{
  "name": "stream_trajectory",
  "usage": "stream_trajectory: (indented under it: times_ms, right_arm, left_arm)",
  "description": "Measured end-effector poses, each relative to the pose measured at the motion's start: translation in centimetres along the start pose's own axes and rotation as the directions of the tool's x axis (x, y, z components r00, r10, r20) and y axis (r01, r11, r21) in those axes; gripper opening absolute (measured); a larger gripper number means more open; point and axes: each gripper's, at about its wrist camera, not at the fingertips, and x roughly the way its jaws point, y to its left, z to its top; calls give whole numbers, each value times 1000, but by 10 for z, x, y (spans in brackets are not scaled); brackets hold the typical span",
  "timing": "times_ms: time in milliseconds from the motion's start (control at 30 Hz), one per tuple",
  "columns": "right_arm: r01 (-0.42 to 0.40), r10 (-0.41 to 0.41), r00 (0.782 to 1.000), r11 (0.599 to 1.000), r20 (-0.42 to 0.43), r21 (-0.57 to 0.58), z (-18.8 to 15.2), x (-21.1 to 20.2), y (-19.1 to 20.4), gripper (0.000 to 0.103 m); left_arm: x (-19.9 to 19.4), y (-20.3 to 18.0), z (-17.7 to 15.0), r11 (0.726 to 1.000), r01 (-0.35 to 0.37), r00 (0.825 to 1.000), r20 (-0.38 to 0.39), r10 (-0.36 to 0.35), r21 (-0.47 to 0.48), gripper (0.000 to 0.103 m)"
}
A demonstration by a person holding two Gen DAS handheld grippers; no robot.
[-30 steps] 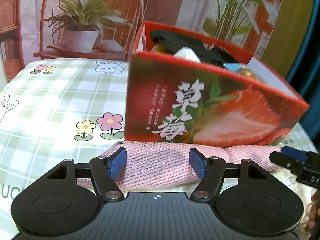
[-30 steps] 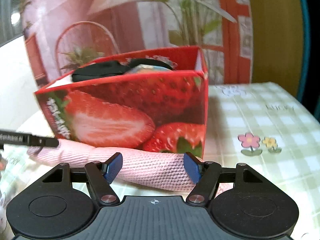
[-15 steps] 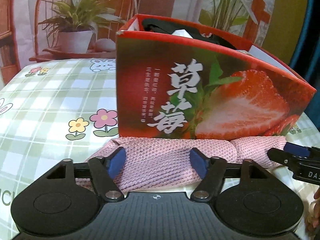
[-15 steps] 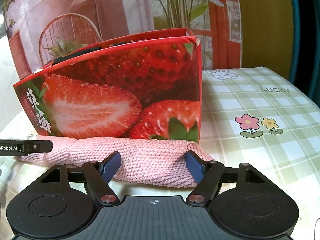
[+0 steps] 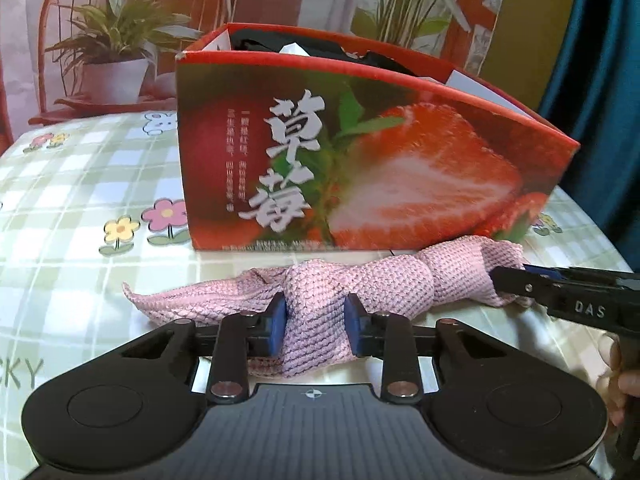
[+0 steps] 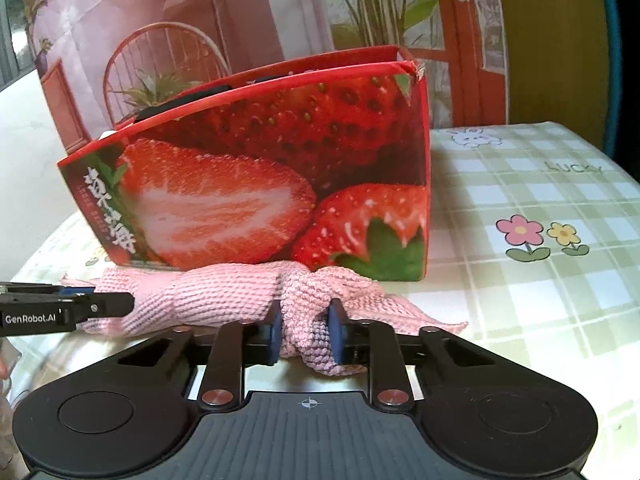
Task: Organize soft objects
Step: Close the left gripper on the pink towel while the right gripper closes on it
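A pink knitted cloth (image 5: pixel 392 276) lies bunched on the table in front of a red strawberry box (image 5: pixel 360 168). My left gripper (image 5: pixel 315 320) is shut on the cloth near its left end. My right gripper (image 6: pixel 305 330) is shut on the cloth (image 6: pixel 224 292) near its right end, just before the box (image 6: pixel 260 184). Each gripper shows in the other's view: the right one (image 5: pixel 516 280) at the cloth's right end, the left one (image 6: pixel 96 306) at its left end. Dark soft items (image 5: pixel 304 46) lie inside the box.
The table has a green checked cloth (image 5: pixel 80 200) with flower and rabbit prints, also in the right wrist view (image 6: pixel 540 208). A potted plant (image 5: pixel 116 56) on a chair stands behind the table at the left. A blue curtain (image 5: pixel 600 100) hangs at the right.
Both grippers have closed on the pink cloth, which was flat between open jaws before and is now pinched and bunched. The box looks a little farther away.
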Motion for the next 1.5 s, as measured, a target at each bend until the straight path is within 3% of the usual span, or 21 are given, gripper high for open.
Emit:
stream_trajectory:
  times_ms: [133,567,933,1500]
  right_arm:
    - [-41,42,999,998,-23,41,-1,-7,-9,18]
    - [-31,30,999,998,-19,-63,-34,-43,5,18]
    - [-21,22,1000,992,5,-121,-37,-44,9,19]
    - [-30,31,999,993,7,-112,-37,-42,9,20]
  left_arm:
    - [-10,3,-10,999,27,1000,-3,-27,-25,33]
    - [-36,-9,-42,1000,12,1000,22,-12,10,35]
    - [-38,-5,-48,1000,22,999,48,-22,0,35]
    - [-39,-5,-51,1000,23,998,61,-23,3,35]
